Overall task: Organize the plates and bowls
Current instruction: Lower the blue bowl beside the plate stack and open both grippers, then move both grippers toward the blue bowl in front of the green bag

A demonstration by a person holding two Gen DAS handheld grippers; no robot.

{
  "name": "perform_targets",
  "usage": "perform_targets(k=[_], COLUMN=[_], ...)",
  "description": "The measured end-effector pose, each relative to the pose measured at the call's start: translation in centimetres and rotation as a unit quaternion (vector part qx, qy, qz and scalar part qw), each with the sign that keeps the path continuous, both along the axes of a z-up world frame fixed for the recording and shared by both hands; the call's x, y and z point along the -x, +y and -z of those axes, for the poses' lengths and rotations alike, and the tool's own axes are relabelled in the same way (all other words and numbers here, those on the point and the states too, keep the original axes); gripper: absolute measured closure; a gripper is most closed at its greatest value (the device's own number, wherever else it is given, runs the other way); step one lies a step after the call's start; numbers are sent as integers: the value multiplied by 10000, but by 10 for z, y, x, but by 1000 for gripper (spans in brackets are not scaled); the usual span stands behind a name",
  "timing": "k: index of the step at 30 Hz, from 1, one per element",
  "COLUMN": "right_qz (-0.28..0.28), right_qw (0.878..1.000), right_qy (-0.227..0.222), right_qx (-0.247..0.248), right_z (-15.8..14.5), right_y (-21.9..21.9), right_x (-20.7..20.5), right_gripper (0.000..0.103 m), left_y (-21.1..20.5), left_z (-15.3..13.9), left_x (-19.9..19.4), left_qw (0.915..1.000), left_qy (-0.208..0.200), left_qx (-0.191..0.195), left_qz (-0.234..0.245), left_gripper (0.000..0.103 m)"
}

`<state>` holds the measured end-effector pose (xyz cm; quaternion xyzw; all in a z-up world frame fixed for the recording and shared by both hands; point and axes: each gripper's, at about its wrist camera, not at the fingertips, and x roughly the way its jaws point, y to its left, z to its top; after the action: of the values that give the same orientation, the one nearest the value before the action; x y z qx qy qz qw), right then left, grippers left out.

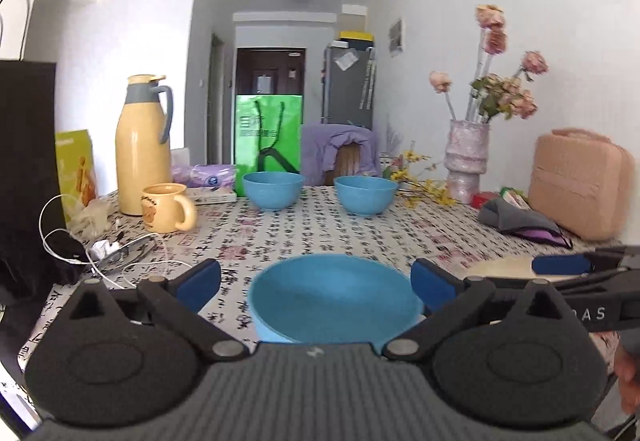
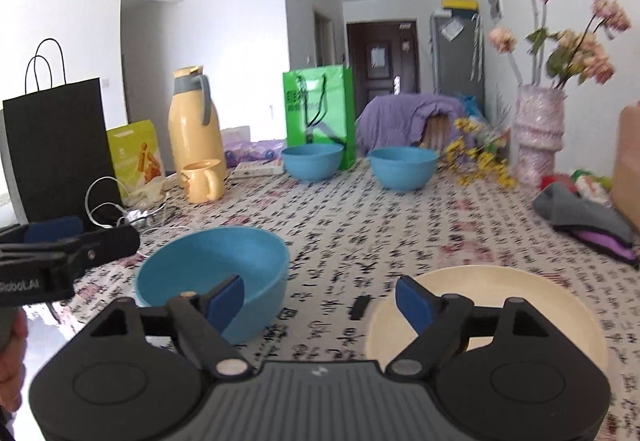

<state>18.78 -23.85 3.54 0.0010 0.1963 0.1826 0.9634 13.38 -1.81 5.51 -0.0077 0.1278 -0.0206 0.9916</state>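
White walls and a dark door at the end of a hallway frame a counter (image 1: 352, 233) draped in a cloth printed with black calligraphy. On it, nearest the cameras, sits a matte blue bowl (image 1: 332, 297), round, deep and empty. Two more blue bowls stand side by side at the far edge, one (image 1: 273, 190) in front of a green shopping bag (image 1: 269, 137) and the other (image 1: 366, 195) to its right, apart from each other.

From the left wrist view, the left hand-held gripper (image 1: 316, 281) has its jaws spread wide, one blue pad on either side of the near bowl without touching it. The right hand-held gripper (image 2: 320, 299) is likewise spread and pinches nothing; bare cloth lies between its pads.

Only the right wrist view shows the cream plate (image 2: 520, 313) in full, a shallow round dish lying flat to the right of the near bowl, with a small black piece (image 2: 360, 307) on the cloth between them. The left view catches just a sliver of that plate behind the other tool, yet shows the yellow mug (image 1: 166, 207) and yellow thermos jug (image 1: 142, 145) more plainly.
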Motion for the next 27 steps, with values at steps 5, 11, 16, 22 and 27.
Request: perform_targets(k=[5, 11, 16, 22, 27], right_qz=[196, 386, 456, 493, 544], right_qw=[9984, 9970, 9967, 9967, 9961], right_qy=[-475, -647, -662, -637, -697], right_qx=[244, 197, 98, 40, -37], right_z=[9, 10, 10, 10, -6], right_y=[-25, -50, -61, -69, -80], right_x=[30, 40, 36, 22, 5], right_gripper=[16, 13, 12, 12, 12], left_y=[-25, -43, -49, -49, -53], left_z=[4, 4, 3, -4, -20], left_x=[13, 11, 5, -16, -40], left_qw=[9998, 9995, 9993, 9993, 9990], left_qy=[-74, -33, 6, 144, 170], left_qx=[-107, -209, -249, -179, -133], left_qz=[181, 246, 279, 281, 389], left_gripper=[0, 0, 0, 0, 0])
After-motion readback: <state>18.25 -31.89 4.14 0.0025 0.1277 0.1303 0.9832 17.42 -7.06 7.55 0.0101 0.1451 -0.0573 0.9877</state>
